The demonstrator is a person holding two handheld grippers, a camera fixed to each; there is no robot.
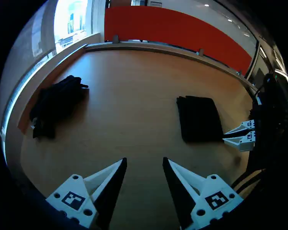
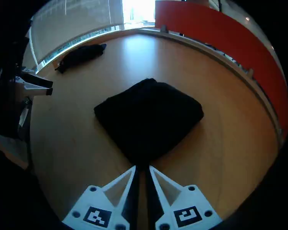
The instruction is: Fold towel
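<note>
Folded black towel [image 2: 149, 115] sat on the table [image 2: 224, 149], with the right gripper [image 2: 142, 168] nearly pinched together at its near corner; couldn't tell if it actually had cloth. Left gripper [image 1: 144, 160] hung wide open, well apart. If cloth was snagged, pulling back would probably drag the fold open.

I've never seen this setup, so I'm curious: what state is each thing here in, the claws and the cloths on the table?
Left claw: open, empty, over bare table.
Right claw: nearly shut, tips at the towel's near corner.
Towel: folded flat on the table.
Dark bundle: crumpled, near the table's far edge.
</note>
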